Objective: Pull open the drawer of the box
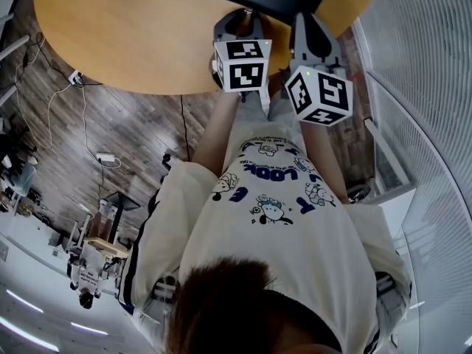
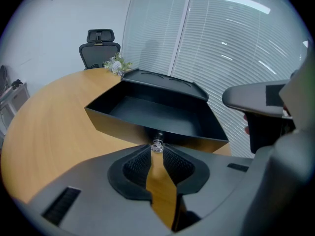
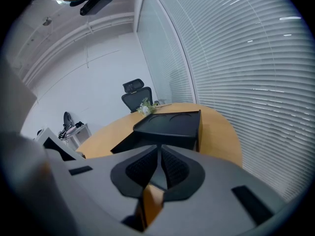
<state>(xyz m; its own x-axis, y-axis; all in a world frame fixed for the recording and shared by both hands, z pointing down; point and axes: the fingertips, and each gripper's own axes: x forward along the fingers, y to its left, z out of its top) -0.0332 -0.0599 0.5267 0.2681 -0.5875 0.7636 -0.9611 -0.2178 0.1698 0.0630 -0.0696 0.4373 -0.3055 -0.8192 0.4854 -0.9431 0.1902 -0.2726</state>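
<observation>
Left tool (image 2: 157, 150) pinches the knob (image 2: 157, 145) at the 6 o'clock face of the pulled-out drawer (image 2: 147, 113), while right tool (image 3: 159, 150), closed and empty, likely braces the box (image 3: 172, 124).

Round wooden table (image 2: 49, 127), black office chair (image 2: 100, 50) behind it, blinds (image 2: 236, 43) beside
</observation>
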